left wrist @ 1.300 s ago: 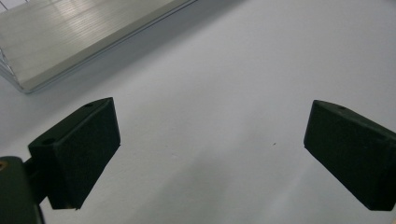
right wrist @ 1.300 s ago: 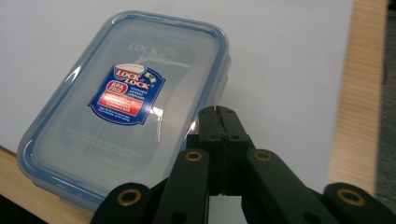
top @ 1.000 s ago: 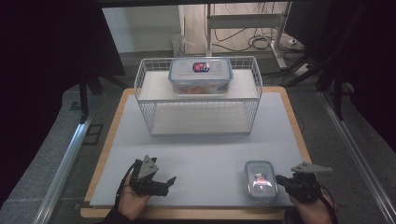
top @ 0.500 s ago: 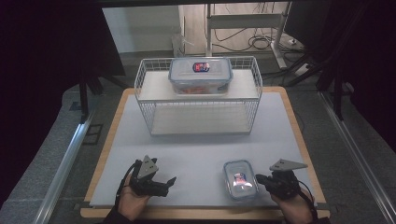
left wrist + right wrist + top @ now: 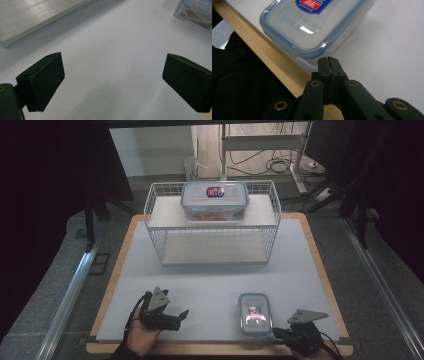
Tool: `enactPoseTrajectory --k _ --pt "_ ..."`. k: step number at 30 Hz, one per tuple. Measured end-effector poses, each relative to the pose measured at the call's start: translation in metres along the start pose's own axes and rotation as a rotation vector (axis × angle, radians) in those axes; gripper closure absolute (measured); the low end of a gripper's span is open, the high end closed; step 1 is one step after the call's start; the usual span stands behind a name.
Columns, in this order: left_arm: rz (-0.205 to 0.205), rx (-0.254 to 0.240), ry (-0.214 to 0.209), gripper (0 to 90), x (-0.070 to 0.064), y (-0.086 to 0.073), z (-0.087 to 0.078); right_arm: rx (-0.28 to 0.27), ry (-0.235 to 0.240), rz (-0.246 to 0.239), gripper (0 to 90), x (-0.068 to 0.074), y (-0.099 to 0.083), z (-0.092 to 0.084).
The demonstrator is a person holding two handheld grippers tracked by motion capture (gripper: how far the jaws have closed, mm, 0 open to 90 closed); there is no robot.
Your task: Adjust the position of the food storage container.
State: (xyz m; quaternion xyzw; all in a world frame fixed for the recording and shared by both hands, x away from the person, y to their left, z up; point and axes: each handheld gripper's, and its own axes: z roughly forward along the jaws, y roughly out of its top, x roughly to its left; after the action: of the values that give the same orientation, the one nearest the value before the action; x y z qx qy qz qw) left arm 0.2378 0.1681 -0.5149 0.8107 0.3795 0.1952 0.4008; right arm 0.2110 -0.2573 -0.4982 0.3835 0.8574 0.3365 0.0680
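Observation:
A small clear lidded container [image 5: 255,312] with a blue rim and a red-blue label lies on the white mat near the front edge. My right gripper [image 5: 277,332] sits just right of it at the table's front edge. In the right gripper view its jaws [image 5: 329,61] are shut with nothing between them, and the tips are right at the container's [image 5: 312,27] side wall. My left gripper [image 5: 180,317] rests at the front left, pointing right. It stands open [image 5: 113,80] over bare mat, with the container's corner [image 5: 197,12] far ahead.
A white wire rack [image 5: 212,245] stands at the back of the mat, with a larger lidded container [image 5: 215,200] on its top shelf. The wooden table edge [image 5: 274,62] runs just beside the small container. Cables and dark stands lie beyond the table.
The small container slid left across the mat with my right gripper behind it, then stopped. My right gripper has since drawn back toward the front edge. The left gripper stayed still.

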Motion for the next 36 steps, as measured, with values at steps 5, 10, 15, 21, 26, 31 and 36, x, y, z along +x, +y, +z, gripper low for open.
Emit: enactPoseTrajectory --k 5,10,15,21,26,31,36 --pt "-0.003 0.003 -0.004 3.9 0.001 0.0 0.0 0.008 0.022 -0.005 89.6 0.003 0.001 0.004" --pt "-0.003 0.014 -0.006 4.0 0.0 -0.001 0.002 0.01 0.053 -0.009 89.4 0.006 0.006 0.01" --pt "-0.005 0.024 -0.013 4.1 0.0 -0.001 0.004 0.003 0.09 -0.025 89.6 0.01 0.017 0.025" --pt "-0.015 0.028 -0.014 4.3 0.001 -0.001 0.004 0.005 0.131 -0.06 89.7 0.015 0.04 0.047" --pt "-0.033 0.041 -0.019 5.0 0.003 -0.001 0.004 0.029 0.164 -0.079 89.7 0.019 0.056 0.07" --pt "-0.044 0.058 -0.023 5.5 0.003 -0.001 0.004 0.038 0.187 -0.1 89.7 0.025 0.072 0.089" --pt "-0.079 0.049 -0.022 7.2 0.003 0.001 0.001 0.033 0.197 -0.094 89.5 0.022 0.079 0.092"
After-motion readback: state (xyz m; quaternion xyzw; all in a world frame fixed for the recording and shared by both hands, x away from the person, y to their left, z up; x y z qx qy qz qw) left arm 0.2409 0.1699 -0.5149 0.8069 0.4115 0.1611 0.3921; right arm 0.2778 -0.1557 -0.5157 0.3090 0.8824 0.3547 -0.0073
